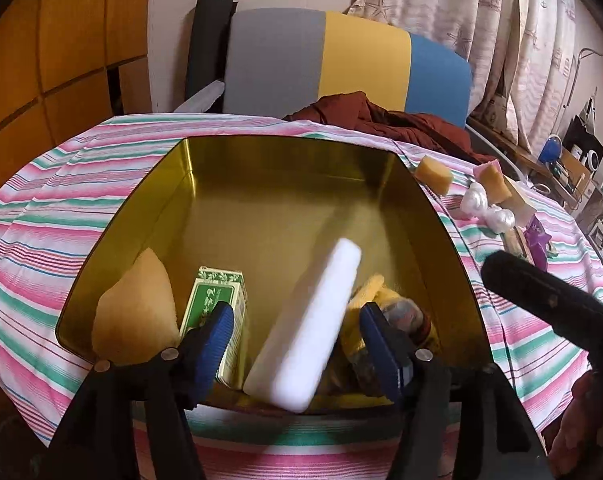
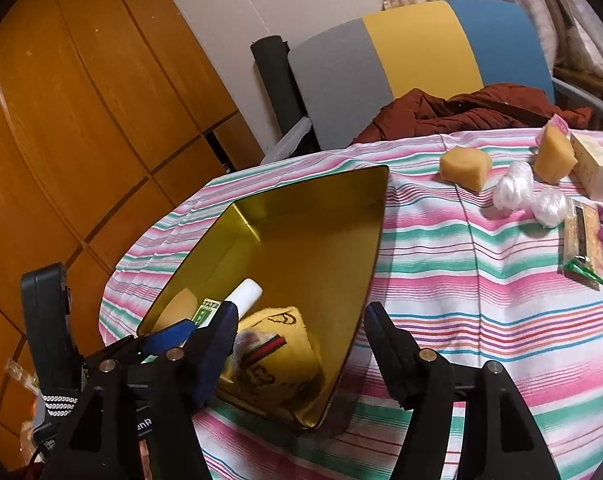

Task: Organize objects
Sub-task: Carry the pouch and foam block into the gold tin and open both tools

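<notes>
In the left wrist view, a tan wedge-shaped sponge (image 1: 135, 312) is leaning in the gold-lined rectangular metal tin (image 1: 285, 168) at about eight o'clock, with a green-and-white printed carton (image 1: 217, 300) standing just beside it. The left gripper (image 1: 297, 338) is hovering over the tin's near end at six o'clock with its blue-padded fingers (image 1: 213, 344) spread wide. A white oblong foam block (image 1: 305, 328) is lying tilted between them, blurred, and neither pad is visibly pressing on it, so I cannot tell whether it is touching either pad. A yellow patterned cloth pouch (image 1: 371, 292) is sitting behind the right-hand pad.

At two to three o'clock, outside the tin on the pink, green and white striped tablecloth (image 1: 61, 200), a small tan sponge cube (image 1: 433, 174), two crumpled clear plastic balls (image 1: 475, 196) and a purple packet (image 1: 535, 236) are lying near one another, well apart from the tin.

In the right wrist view, the right gripper (image 2: 301, 336) is hanging above the tin's near right corner, its black fingers (image 2: 385, 340) held wide apart and gripping nothing. The tin is stretching toward eleven o'clock.
</notes>
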The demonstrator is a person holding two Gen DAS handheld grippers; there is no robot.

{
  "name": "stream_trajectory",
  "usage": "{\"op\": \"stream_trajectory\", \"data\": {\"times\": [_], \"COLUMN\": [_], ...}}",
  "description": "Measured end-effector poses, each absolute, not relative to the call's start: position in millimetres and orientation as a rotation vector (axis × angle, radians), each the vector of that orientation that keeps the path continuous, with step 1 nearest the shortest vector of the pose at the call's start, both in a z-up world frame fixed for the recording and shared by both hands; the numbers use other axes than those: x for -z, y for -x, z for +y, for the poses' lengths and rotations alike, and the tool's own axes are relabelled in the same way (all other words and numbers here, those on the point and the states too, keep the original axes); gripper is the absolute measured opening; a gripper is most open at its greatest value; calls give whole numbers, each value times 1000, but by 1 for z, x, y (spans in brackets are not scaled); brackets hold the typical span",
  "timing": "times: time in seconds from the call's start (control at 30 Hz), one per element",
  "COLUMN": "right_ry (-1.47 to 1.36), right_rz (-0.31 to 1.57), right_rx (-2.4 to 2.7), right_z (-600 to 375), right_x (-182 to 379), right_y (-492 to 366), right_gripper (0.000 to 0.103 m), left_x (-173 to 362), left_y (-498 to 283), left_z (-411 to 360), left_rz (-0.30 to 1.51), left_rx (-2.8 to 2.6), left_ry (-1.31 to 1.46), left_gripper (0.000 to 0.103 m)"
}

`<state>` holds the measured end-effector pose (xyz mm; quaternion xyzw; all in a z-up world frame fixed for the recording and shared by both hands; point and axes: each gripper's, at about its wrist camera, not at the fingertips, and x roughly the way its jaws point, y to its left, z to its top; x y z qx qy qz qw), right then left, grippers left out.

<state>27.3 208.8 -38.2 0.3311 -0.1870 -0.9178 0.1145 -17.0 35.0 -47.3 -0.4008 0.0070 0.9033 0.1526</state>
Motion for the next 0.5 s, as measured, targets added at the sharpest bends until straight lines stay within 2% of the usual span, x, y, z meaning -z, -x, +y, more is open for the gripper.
{"op": "stream_trajectory", "data": {"times": [0.13, 0.5], "right_ry": [-968, -950], "right_rz": [-567, -627], "right_rx": [2697, 2729], "right_z": [214, 230], "right_x": [39, 39], "right_y": [-29, -33], "right_gripper": [68, 70], "left_x": [43, 20], "left_y": [21, 21], "left_z": [33, 3], "left_rz": [19, -171], "left_rx": [-2613, -2739], "left_ry": [1145, 1058], "left_gripper": [67, 70]}}
